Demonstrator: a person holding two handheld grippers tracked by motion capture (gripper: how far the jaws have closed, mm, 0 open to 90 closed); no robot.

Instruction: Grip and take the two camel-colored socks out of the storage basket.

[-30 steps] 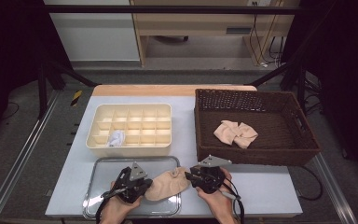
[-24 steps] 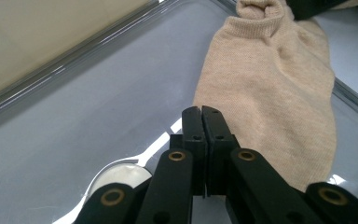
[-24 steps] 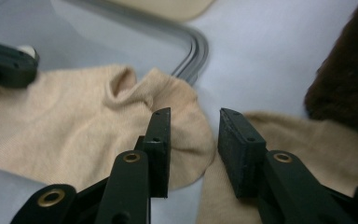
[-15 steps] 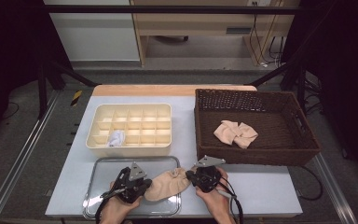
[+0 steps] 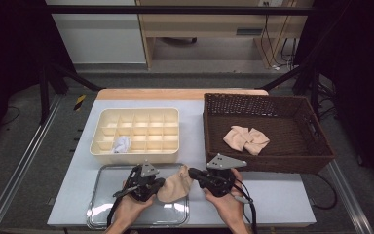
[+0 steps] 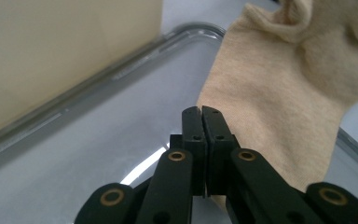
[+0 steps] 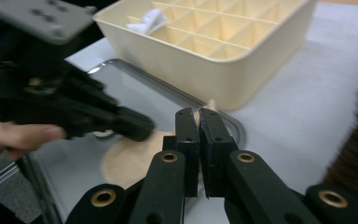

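Since the earlier frame the right gripper (image 5: 191,171) has just been closing its jaws on one end of the beige sock (image 5: 174,187), lifting that end off the metal tray (image 5: 97,209). Clenched on the sock's other end, the left gripper (image 5: 161,183) sits just left of the right one; the sock hangs between the 2

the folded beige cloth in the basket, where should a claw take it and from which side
Take the folded beige cloth at its raised middle knot, coming straight down from above. It lies flat and bow-shaped on the basket floor, and the tall woven walls block any sideways approach.
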